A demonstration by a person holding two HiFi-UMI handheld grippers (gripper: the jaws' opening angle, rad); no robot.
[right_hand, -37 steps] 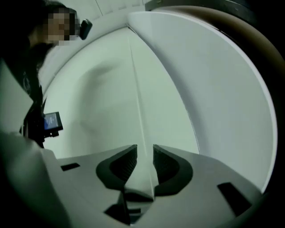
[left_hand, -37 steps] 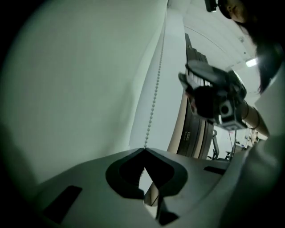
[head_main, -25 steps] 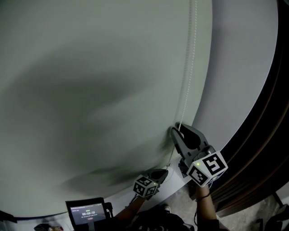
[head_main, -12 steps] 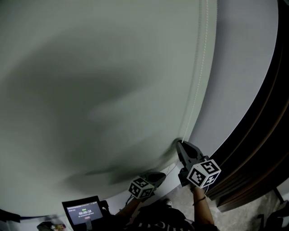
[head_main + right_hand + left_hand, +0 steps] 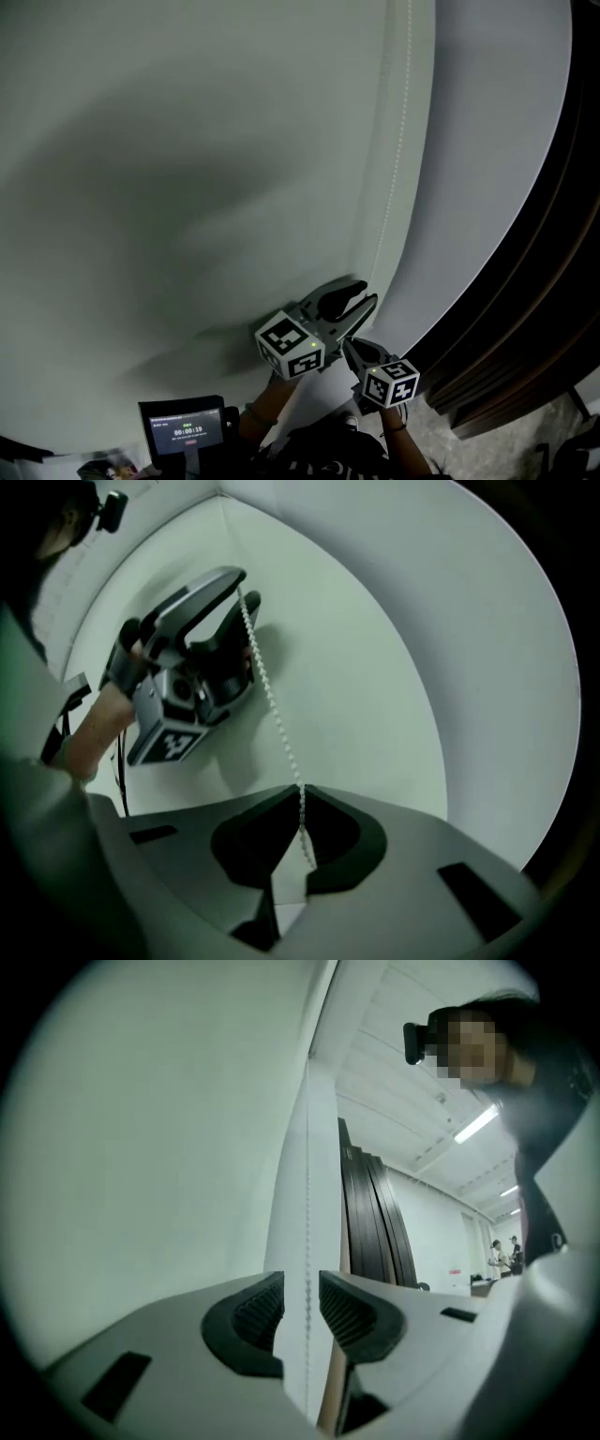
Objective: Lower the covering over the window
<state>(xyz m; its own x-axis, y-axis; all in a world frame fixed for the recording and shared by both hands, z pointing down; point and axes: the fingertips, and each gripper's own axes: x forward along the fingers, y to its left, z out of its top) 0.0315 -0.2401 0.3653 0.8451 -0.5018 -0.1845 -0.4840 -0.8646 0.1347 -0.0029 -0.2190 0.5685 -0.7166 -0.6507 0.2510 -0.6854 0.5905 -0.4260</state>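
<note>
The pale green roller blind (image 5: 187,169) fills the head view, and its white bead chain (image 5: 394,141) hangs along its right edge. My left gripper (image 5: 366,292) is raised above the right one. Its jaws have just been opening and now stand open, with the bead chain (image 5: 307,1241) running between the pads without touching them. Below it, my right gripper (image 5: 348,346) has just closed and is shut on the bead chain (image 5: 272,700). The chain enters its pinched tips (image 5: 300,799) and leads up to the left gripper (image 5: 246,594).
A white wall strip (image 5: 497,141) borders the blind on the right, with dark vertical slats (image 5: 553,281) beyond it. A tablet with a timer (image 5: 183,436) sits at the bottom left. Distant people (image 5: 502,1255) stand in the room behind.
The left gripper rose from below to above the right one and opened round the chain. The right gripper shut on the chain and came down with it.
</note>
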